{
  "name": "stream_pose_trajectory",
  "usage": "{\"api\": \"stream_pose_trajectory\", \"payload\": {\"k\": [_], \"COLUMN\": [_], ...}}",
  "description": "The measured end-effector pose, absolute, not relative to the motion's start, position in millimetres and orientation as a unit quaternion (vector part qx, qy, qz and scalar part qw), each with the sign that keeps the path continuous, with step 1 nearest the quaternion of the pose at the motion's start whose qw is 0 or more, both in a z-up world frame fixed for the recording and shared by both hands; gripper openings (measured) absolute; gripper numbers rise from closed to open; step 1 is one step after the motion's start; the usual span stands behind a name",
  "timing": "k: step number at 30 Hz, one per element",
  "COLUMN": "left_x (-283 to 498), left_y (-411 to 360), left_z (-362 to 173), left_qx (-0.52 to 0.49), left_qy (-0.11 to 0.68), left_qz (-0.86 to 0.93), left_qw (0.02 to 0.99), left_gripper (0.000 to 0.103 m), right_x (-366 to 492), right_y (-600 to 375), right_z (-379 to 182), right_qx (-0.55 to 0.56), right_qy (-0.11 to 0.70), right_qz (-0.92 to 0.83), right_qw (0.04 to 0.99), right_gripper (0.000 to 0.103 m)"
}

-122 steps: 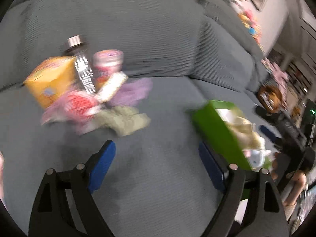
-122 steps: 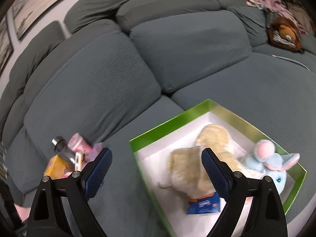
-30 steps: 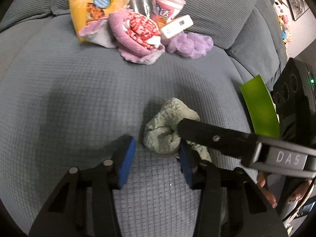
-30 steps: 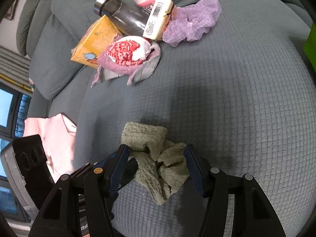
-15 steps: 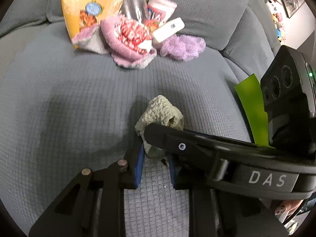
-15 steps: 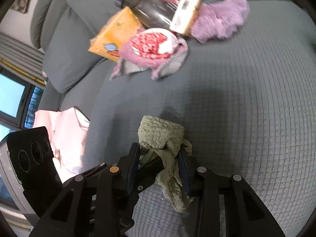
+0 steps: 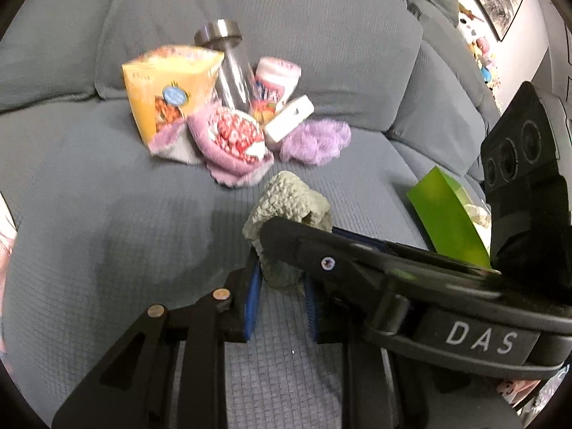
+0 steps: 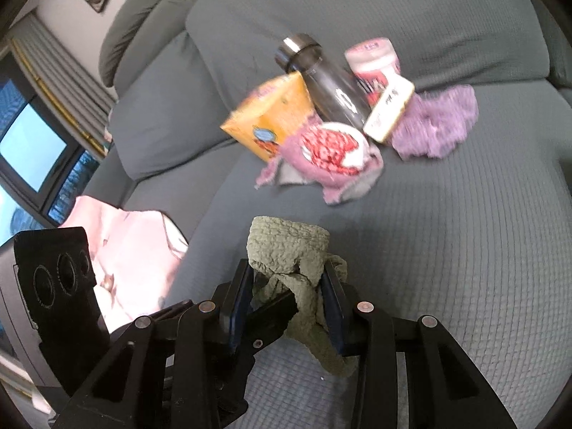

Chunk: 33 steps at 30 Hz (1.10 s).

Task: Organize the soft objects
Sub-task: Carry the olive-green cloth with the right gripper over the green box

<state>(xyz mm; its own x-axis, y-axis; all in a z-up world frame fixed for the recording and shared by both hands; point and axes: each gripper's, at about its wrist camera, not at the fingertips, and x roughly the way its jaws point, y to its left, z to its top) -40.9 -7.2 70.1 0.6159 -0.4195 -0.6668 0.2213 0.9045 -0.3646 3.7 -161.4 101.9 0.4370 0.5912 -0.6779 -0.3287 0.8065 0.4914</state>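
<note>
1. Our left gripper [image 7: 280, 284] has its blue pads pressed against the lower fold of the green cloth [image 7: 287, 211]; our right gripper [image 8: 287, 302] pinches the same green cloth [image 8: 287, 250] from the other side, and one of the left gripper's fingers reaches in between the right one's.
2. The cloth is bunched upright between the two pairs of fingers, with a loose tail hanging toward the sofa seat [image 8: 447, 250]. We cannot tell whether it has cleared the cushion.
3. We judge the step in hand to be the pick-up of this cloth, one soft item among several still to be sorted.
4. The next move calls for carrying it to the green box [image 7: 447, 214], whose wall shows at the right edge of the left view. With both grippers on one small cloth, we judge that one should let go first, or they must travel together.
5. Beyond the cloth lies a heap: a pink sock with red pattern [image 7: 232, 143], a purple fluffy cloth [image 7: 314, 141], a yellow snack box [image 7: 164, 85], a dark bottle [image 8: 329, 78], a pink-lidded tub [image 7: 275, 78] and a white bar [image 8: 389, 107].
6. A pale pink garment [image 8: 132, 250] lies to the left in the right view.
7. Nothing blocks the path to the box, though the hanging tail could drag.
</note>
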Motion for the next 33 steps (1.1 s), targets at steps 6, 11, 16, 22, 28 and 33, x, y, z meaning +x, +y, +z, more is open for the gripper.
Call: {"api": "stream_pose_trajectory", "payload": {"k": [6, 11, 16, 22, 28, 33], "left_x": [-44, -48, -52, -59, -55, -57], "left_y": [-10, -11, -22, -48, -84, -110], "left_z": [77, 88, 102, 126, 140, 152], "left_qx": [-0.127, -0.129, -0.122, -0.098, -0.084, -0.062], "left_qy": [0.373, 0.351, 0.332, 0.3, 0.29, 0.277], "left_qz": [-0.187, -0.191, -0.198, -0.208, -0.23, -0.254], "left_qw": [0.9, 0.908, 0.914, 0.926, 0.925, 0.924], "left_gripper": [0.018, 0.018, 0.018, 0.018, 0.018, 0.018], "right_x": [-4, -7, -13, -24, -30, -39], "right_y": [-165, -168, -179, -205, -245, -276], "right_z": [117, 130, 145, 170, 185, 197], "right_qx": [0.132, 0.124, 0.126, 0.135, 0.165, 0.181], "right_qy": [0.421, 0.398, 0.377, 0.339, 0.323, 0.308], "right_qz": [0.282, 0.288, 0.285, 0.282, 0.252, 0.231], "right_qw": [0.852, 0.862, 0.872, 0.887, 0.897, 0.905], "right_gripper": [0.04, 0.04, 0.04, 0.04, 0.04, 0.04]}}
